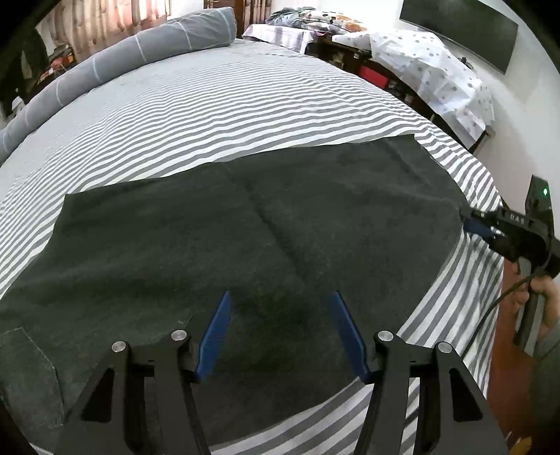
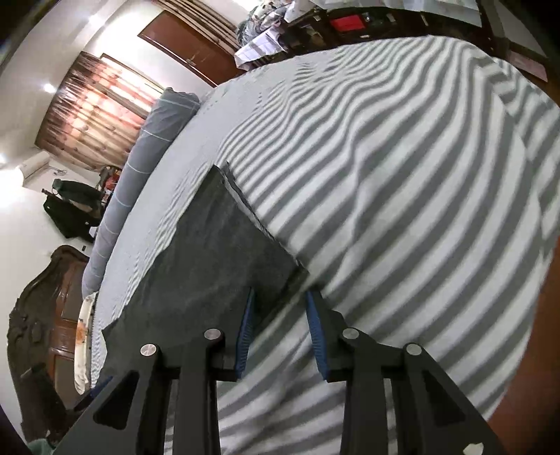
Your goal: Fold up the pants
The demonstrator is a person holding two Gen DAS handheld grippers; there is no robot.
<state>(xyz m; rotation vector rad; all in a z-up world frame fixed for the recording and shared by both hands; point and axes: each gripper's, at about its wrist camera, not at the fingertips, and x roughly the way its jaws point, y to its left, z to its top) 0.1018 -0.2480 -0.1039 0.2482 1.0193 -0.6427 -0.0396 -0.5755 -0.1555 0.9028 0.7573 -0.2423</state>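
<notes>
Dark grey pants (image 1: 245,227) lie flat across the striped bed sheet (image 1: 210,105), with a pocket seam at the near left. My left gripper (image 1: 281,294) hovers open over the near edge of the pants, blue pads wide apart and nothing between them. At the right end of the pants is my right gripper (image 1: 467,218), its tips at the hem. In the right wrist view the right gripper (image 2: 280,290) has its pads a little apart, with striped sheet showing between them. The corner of the pants (image 2: 217,262) lies just ahead of its tips, not pinched.
A grey bolster pillow (image 1: 140,49) runs along the far side of the bed. A shelf draped in a dotted cloth (image 1: 437,70) stands beyond the bed's right side, below a dark screen (image 1: 458,31). A person's hand (image 1: 546,297) holds the right gripper's handle. A carved wooden headboard (image 2: 42,297) is at the left.
</notes>
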